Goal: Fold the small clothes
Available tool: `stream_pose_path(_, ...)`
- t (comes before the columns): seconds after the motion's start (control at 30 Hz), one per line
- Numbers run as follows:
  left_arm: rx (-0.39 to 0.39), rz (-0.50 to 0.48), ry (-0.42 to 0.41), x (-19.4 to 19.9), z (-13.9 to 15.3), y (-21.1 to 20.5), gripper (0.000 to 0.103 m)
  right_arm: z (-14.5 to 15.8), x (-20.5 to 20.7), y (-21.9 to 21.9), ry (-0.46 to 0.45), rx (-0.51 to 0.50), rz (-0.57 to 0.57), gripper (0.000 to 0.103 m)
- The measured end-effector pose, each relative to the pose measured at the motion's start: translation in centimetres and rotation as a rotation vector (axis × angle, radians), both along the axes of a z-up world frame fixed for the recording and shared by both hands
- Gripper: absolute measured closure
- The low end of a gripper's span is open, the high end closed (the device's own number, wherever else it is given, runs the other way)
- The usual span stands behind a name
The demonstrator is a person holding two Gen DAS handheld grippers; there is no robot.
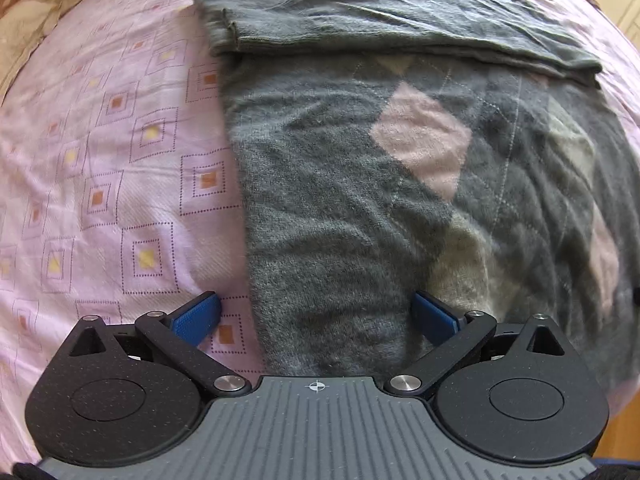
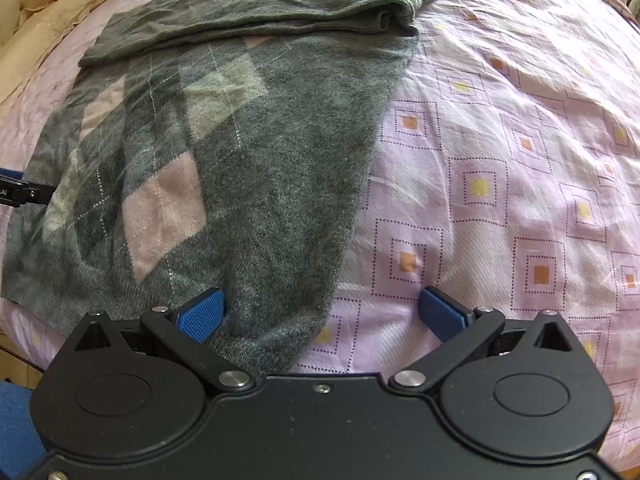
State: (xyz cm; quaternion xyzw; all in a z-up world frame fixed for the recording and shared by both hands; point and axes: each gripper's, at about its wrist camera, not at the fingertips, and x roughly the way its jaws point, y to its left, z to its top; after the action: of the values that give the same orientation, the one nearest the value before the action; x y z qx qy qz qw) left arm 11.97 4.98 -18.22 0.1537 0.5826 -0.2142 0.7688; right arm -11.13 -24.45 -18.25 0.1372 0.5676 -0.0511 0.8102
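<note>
A grey argyle sweater (image 1: 360, 208) with pink and pale diamonds lies flat on the bed, its sleeves (image 1: 392, 16) folded across the top. My left gripper (image 1: 316, 316) is open over the sweater's near left corner, the left edge running between its blue pads (image 1: 196, 318). In the right wrist view the same sweater (image 2: 224, 168) fills the left half, sleeves (image 2: 260, 8) across its far end. My right gripper (image 2: 322, 312) is open over the near right corner, with the sweater's right edge between its fingertips. Nothing is gripped.
A pink bedsheet (image 1: 100, 184) with square prints covers the bed, also seen as the bedsheet (image 2: 520, 160) right of the sweater. A beige padded headboard (image 2: 28, 12) stands at the far left. A part of the other gripper (image 2: 20, 194) shows at the left edge.
</note>
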Motion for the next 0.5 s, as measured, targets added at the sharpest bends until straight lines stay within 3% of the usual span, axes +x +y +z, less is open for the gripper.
stream_pose_path(0.1, -0.034, 0.055, 0.033, 0.1, 0.4, 1.0, 0.002, 0.0, 0.3, -1.3, 0.006, 0.081, -0.05, 0.0)
stream_pose_path(0.23, -0.061, 0.039, 0.059, -1.9, 0.9, 2.6, 0.003, 0.2, -0.5, -2.3, 0.003, 0.152, -0.106, 0.001)
stream_pose_path(0.3, -0.077, 0.036, 0.081, -3.3, 0.9, 3.6, 0.015, 0.3, -1.2, -2.3, -0.002, 0.171, -0.11, 0.001)
stream_pose_path(0.5, -0.133, 0.076, 0.117, -7.6, 0.9, 6.2, 0.016, 0.3, -3.3, -2.8, -0.007, 0.264, -0.138, 0.019)
